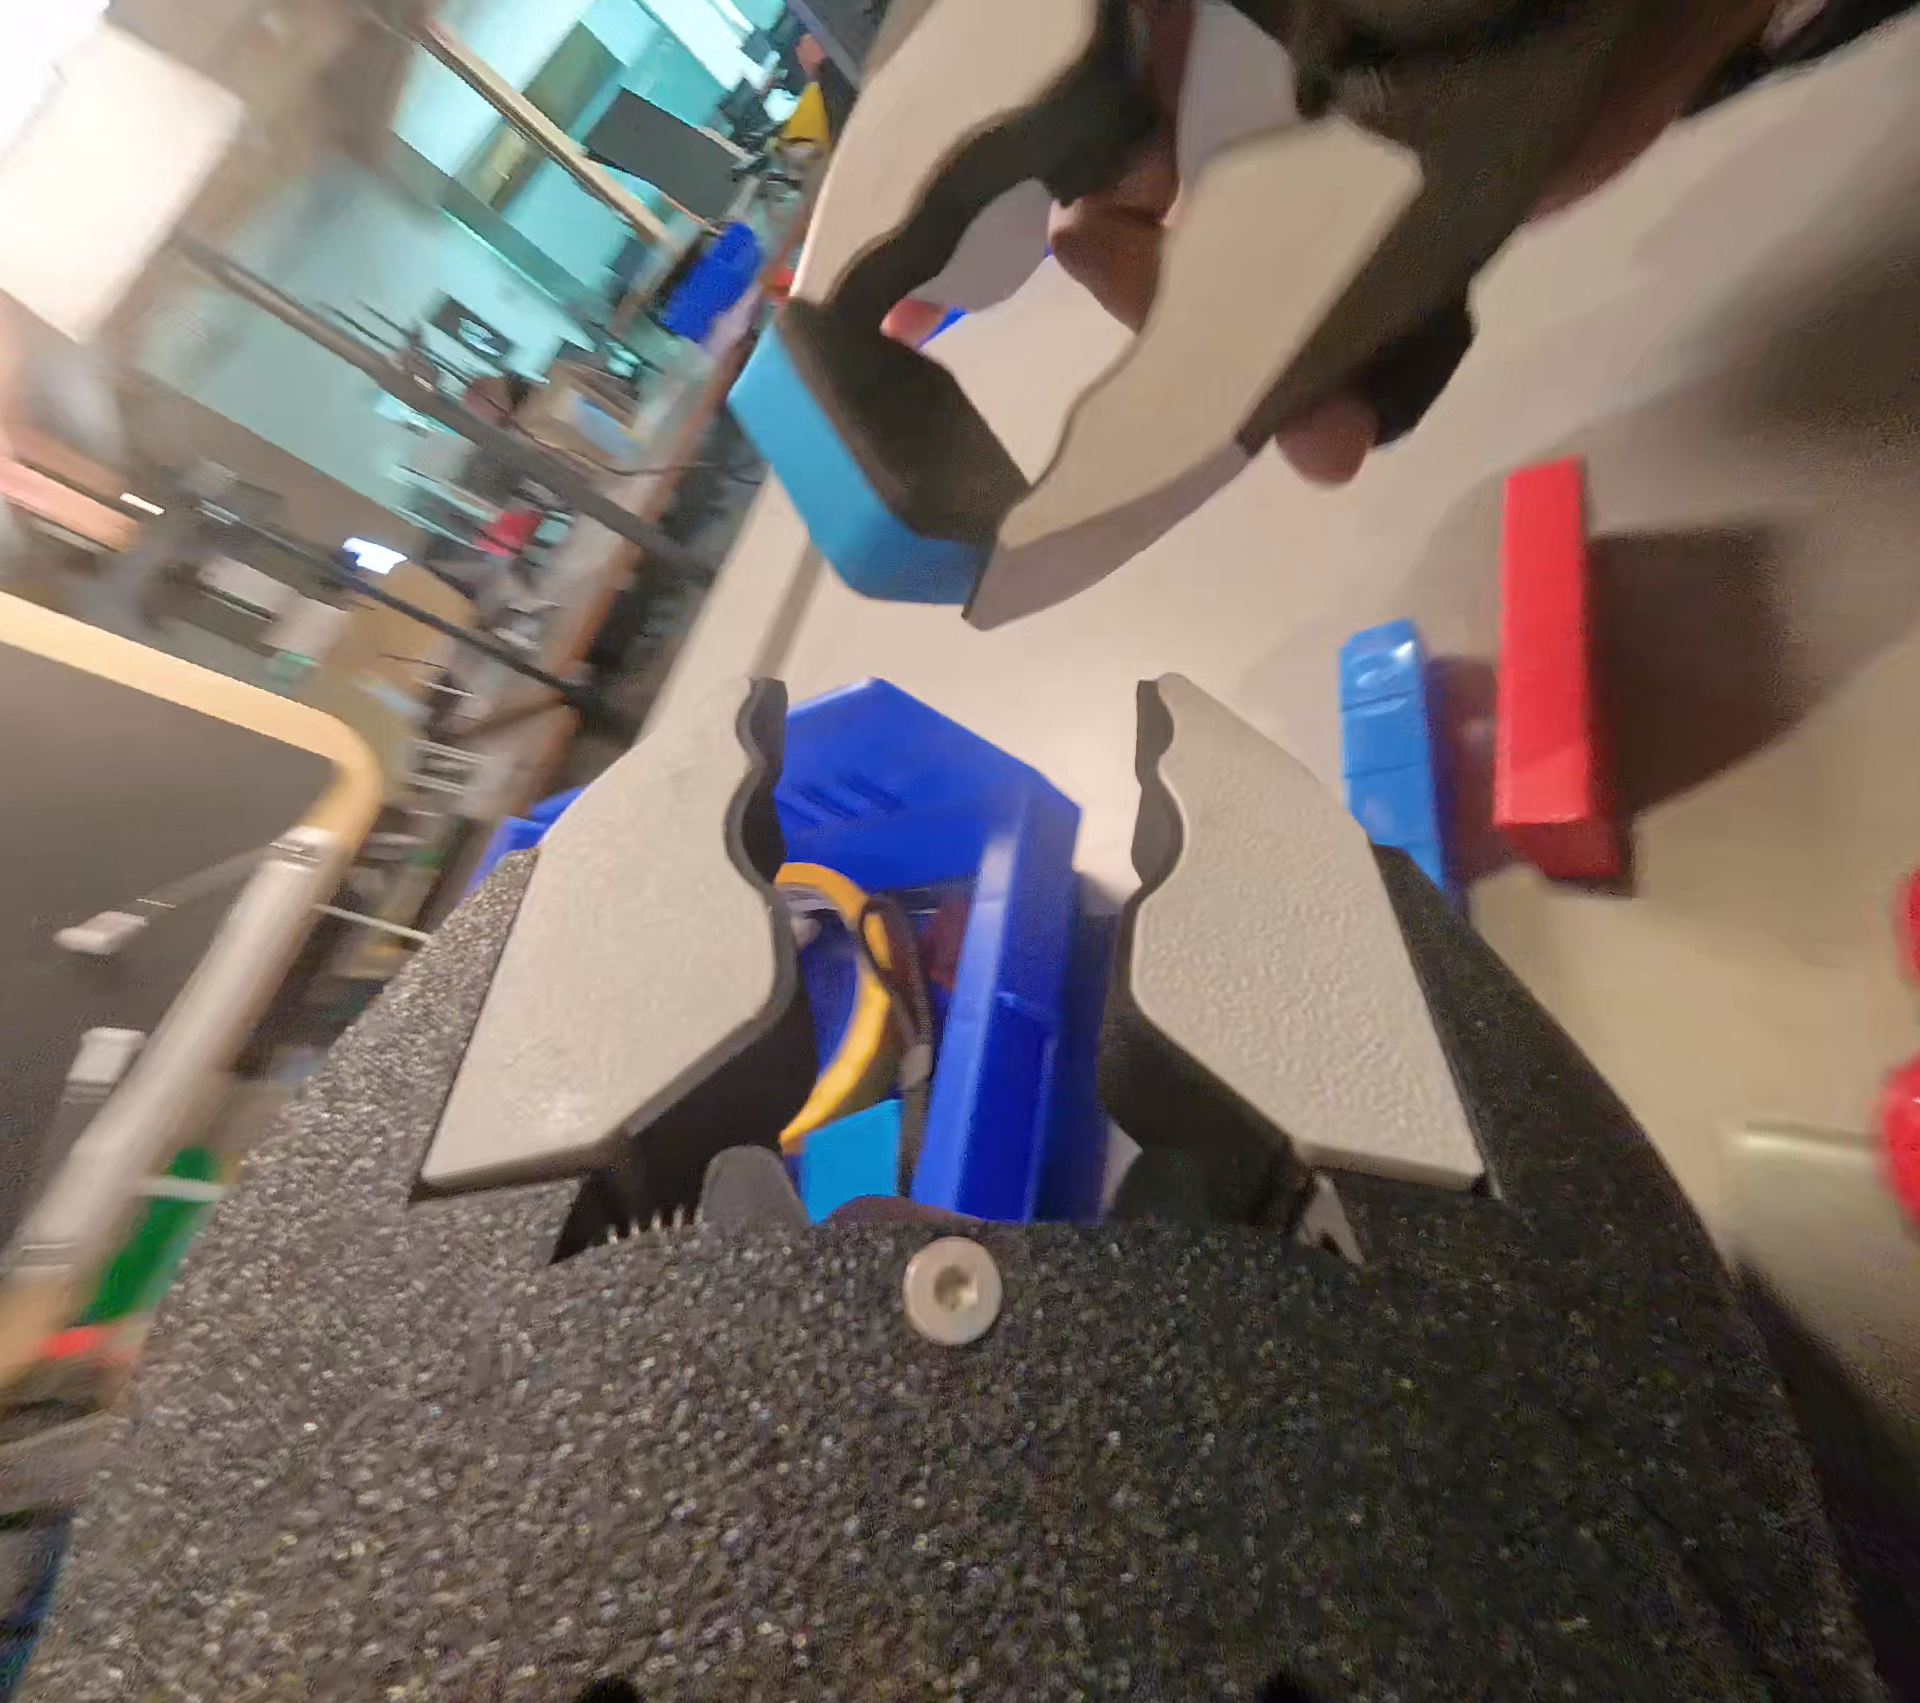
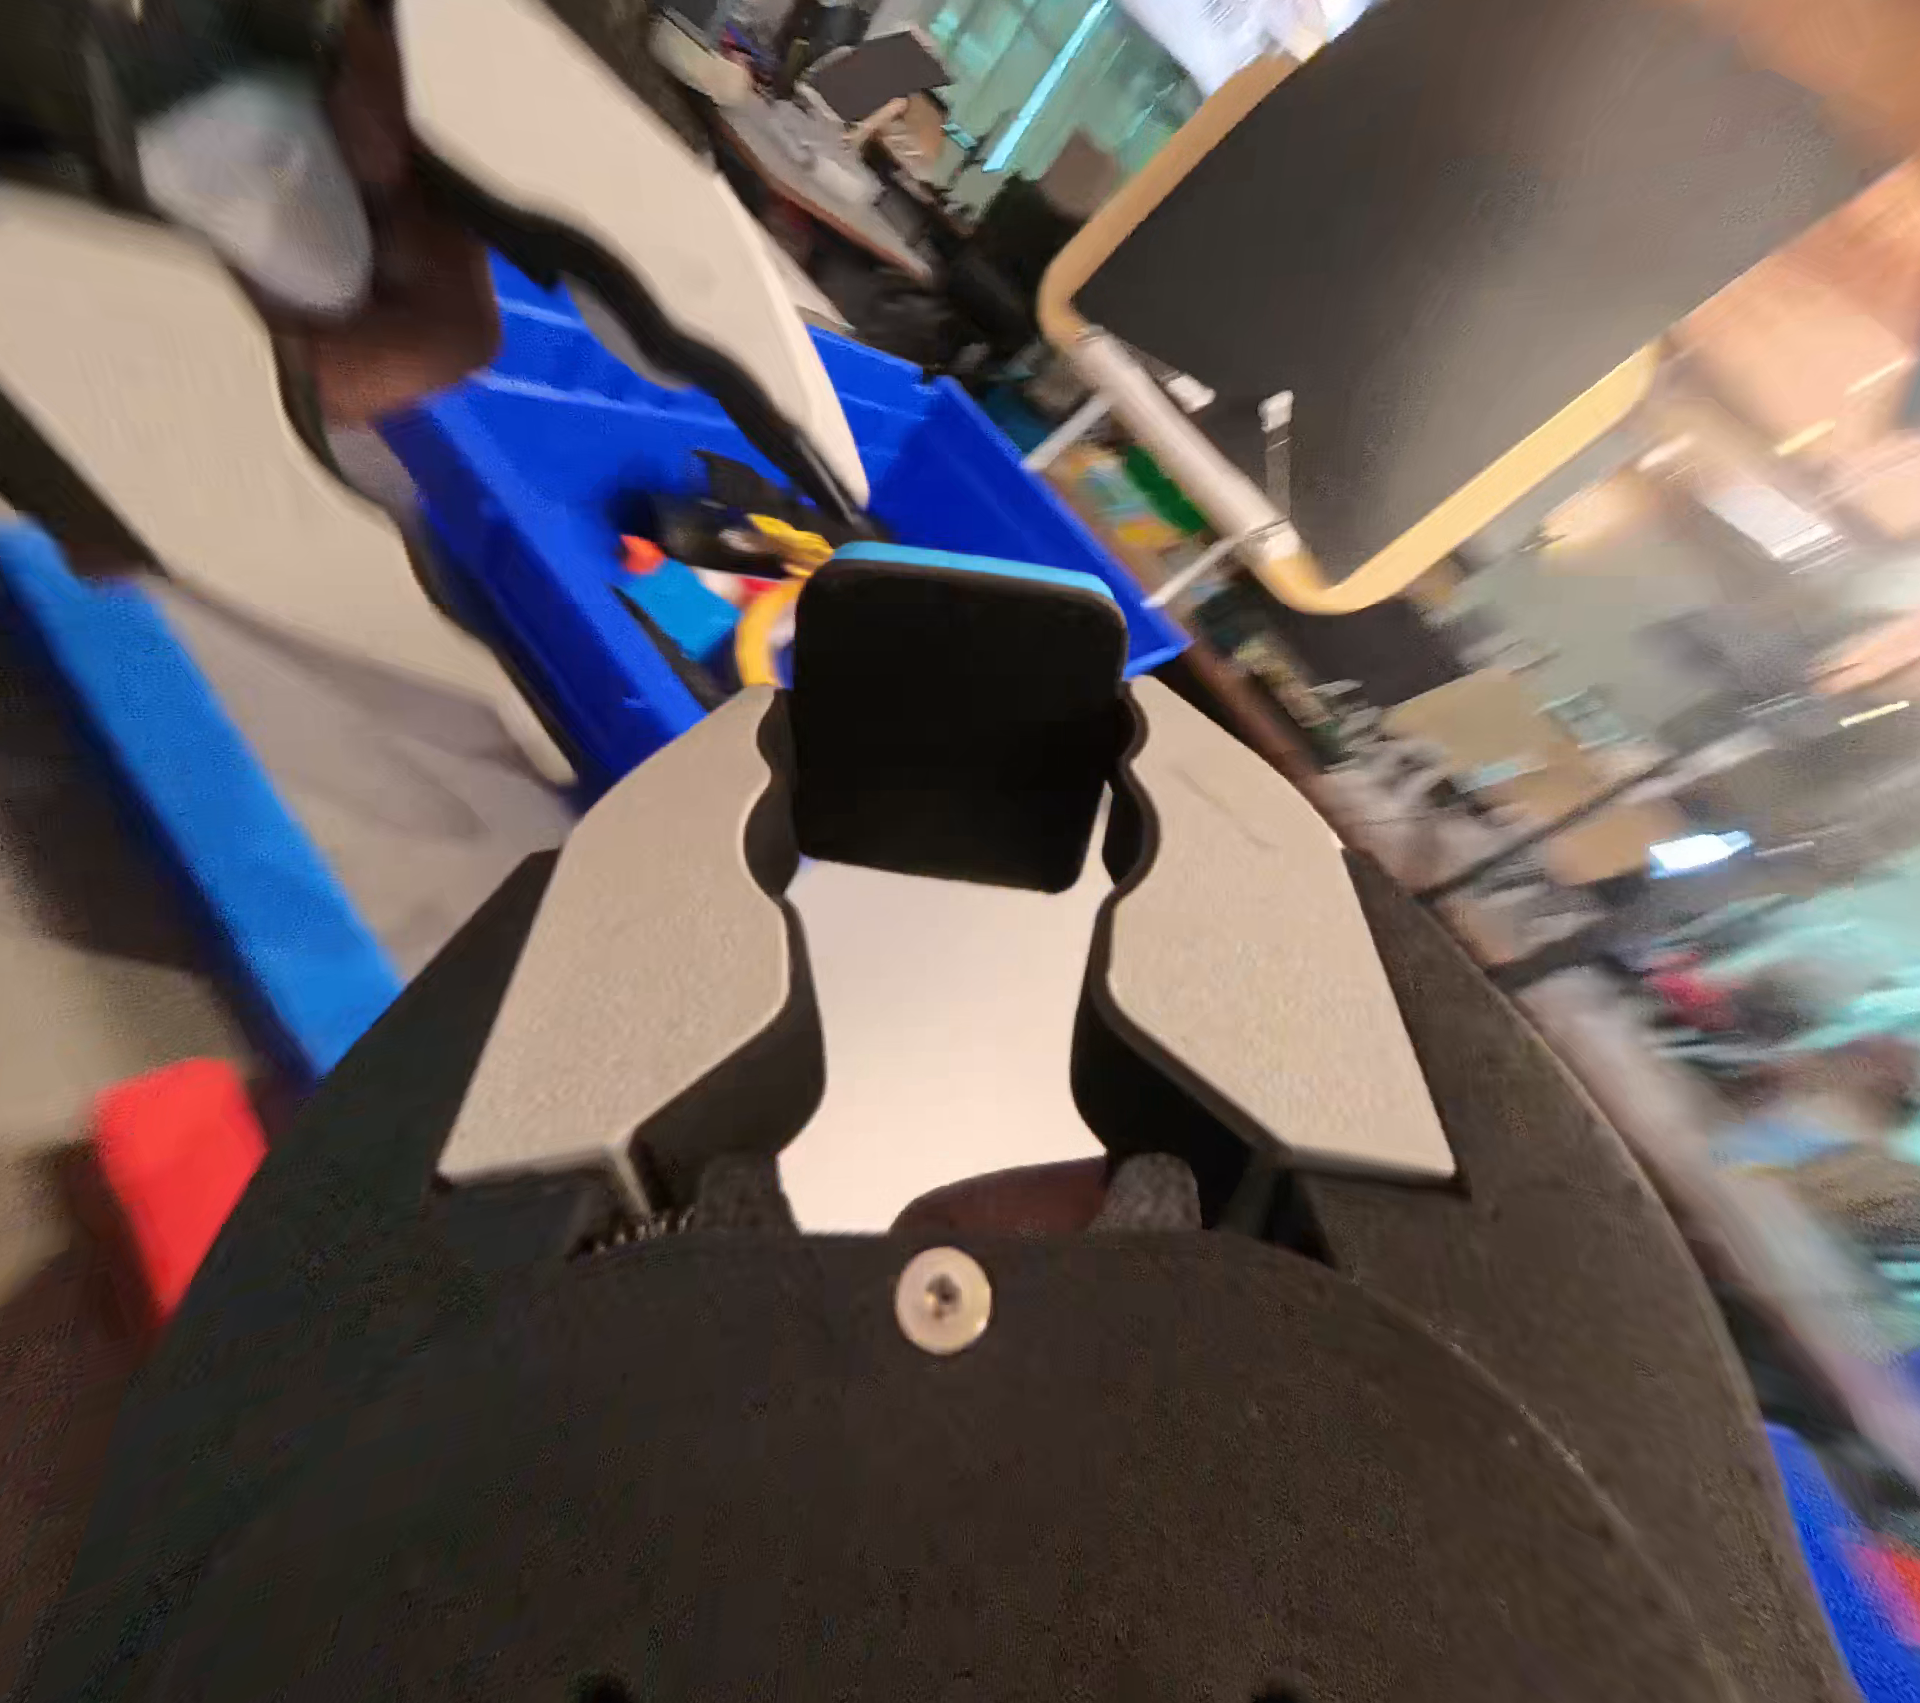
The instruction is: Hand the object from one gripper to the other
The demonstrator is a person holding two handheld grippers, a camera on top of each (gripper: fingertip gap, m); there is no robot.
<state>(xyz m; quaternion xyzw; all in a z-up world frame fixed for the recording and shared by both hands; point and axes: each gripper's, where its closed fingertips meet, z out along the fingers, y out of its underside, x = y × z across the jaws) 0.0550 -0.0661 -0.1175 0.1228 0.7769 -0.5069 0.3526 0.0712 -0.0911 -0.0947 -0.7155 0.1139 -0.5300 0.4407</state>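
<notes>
The object is a small block with a black top and a light blue side (image 2: 951, 718). My right gripper (image 2: 951, 708) is shut on it at the fingertips and holds it in the air. In the left wrist view the block (image 1: 831, 500) hangs in the right gripper (image 1: 894, 458), just above and ahead of my left gripper (image 1: 958, 697). The left gripper is open and empty, with its fingertips a short way from the block and not touching it. It also shows in the right wrist view (image 2: 707, 630), at the upper left, with its jaws apart.
A blue bin (image 1: 1023, 926) with a yellow item and other bits stands on the white table (image 1: 1714, 303) below both grippers; it also shows in the right wrist view (image 2: 966, 448). A red block (image 1: 1543, 645) and a blue block (image 1: 1382, 739) lie to the right. A black table with a wooden edge (image 2: 1403, 251) stands beyond.
</notes>
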